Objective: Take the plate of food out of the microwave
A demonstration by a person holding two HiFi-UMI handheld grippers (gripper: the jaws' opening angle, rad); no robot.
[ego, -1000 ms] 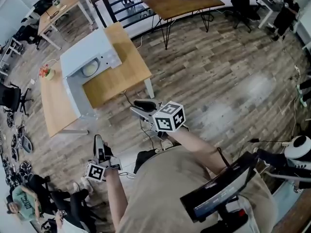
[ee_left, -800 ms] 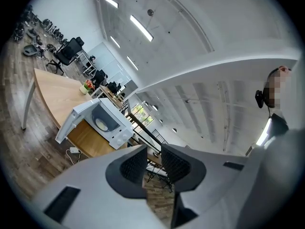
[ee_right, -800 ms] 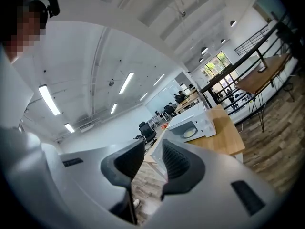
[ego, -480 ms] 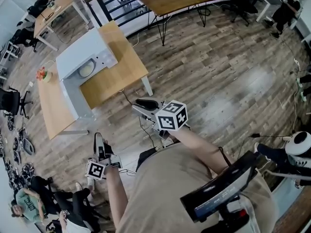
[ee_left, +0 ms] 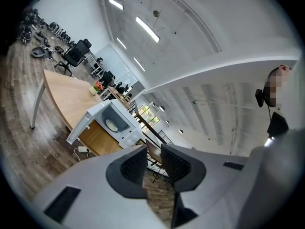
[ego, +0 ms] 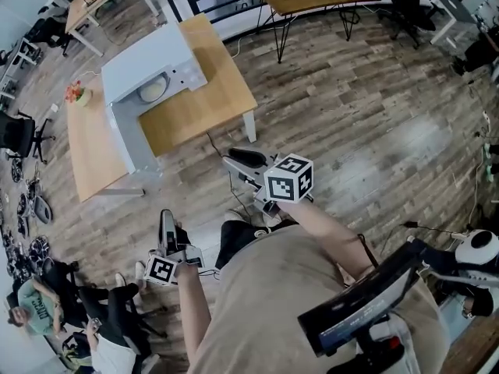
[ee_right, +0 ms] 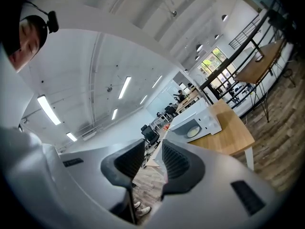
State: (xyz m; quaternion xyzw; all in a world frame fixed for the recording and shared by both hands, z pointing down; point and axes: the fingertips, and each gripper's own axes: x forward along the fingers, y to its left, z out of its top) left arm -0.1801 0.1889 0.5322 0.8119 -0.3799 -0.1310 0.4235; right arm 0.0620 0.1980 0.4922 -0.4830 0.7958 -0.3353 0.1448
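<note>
**Plate of food waits in the open microwave**

The wooden table (ego: pixel 210 111) carries a white microwave (ego: pixel 144 65) with its door (ego: pixel 125 142) swung open. The right gripper (ego: pixel 238 160) and left gripper (ego: pixel 165 220) hang well apart from it, empty, their jaws narrowly parted. The plate of food (ego: pixel 153 91) lies inside the microwave

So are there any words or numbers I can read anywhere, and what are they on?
Nothing can be read for certain.
Print on the green shirt: too blurred.
Light lines on the dark screen: too small.
Buttons on the microwave: too small.
Marker cube: only black-and-white squares, no letters.
</note>
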